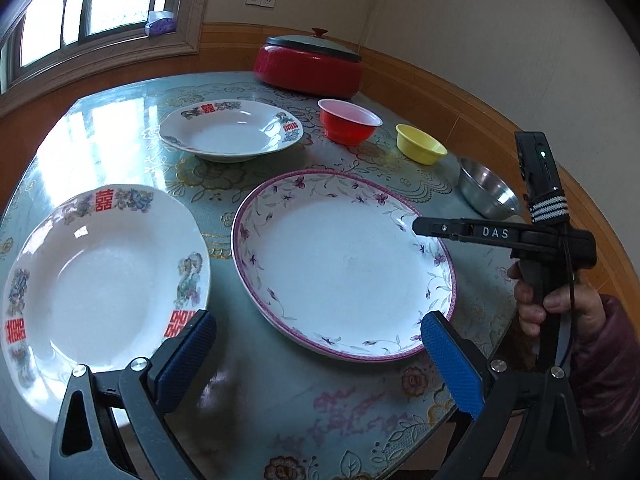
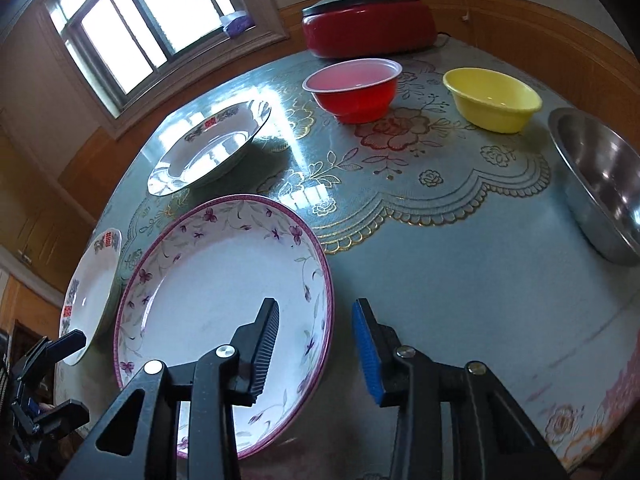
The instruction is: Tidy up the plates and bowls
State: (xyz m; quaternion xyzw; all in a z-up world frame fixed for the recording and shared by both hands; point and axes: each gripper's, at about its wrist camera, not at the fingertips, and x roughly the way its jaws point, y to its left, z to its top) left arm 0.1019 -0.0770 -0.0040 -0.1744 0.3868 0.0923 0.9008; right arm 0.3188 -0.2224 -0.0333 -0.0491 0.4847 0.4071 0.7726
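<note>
A large purple-flowered plate (image 1: 344,264) (image 2: 224,304) lies at the table's front middle. A white plate with red characters (image 1: 100,288) (image 2: 92,292) lies to its left, another like it (image 1: 230,130) (image 2: 208,148) farther back. A red bowl (image 1: 349,121) (image 2: 354,90), a yellow bowl (image 1: 420,144) (image 2: 494,98) and a steel bowl (image 1: 488,190) (image 2: 600,184) stand in a row at the right. My left gripper (image 1: 318,340) is open above the front edge, between the two near plates. My right gripper (image 2: 316,334) is open astride the flowered plate's right rim; it shows in the left wrist view (image 1: 444,230).
A red electric pot with a lid (image 1: 310,64) (image 2: 368,26) stands at the back of the table (image 1: 280,400), by the wall. The round table has a glossy flowered cloth. A window (image 1: 80,8) is at the back left.
</note>
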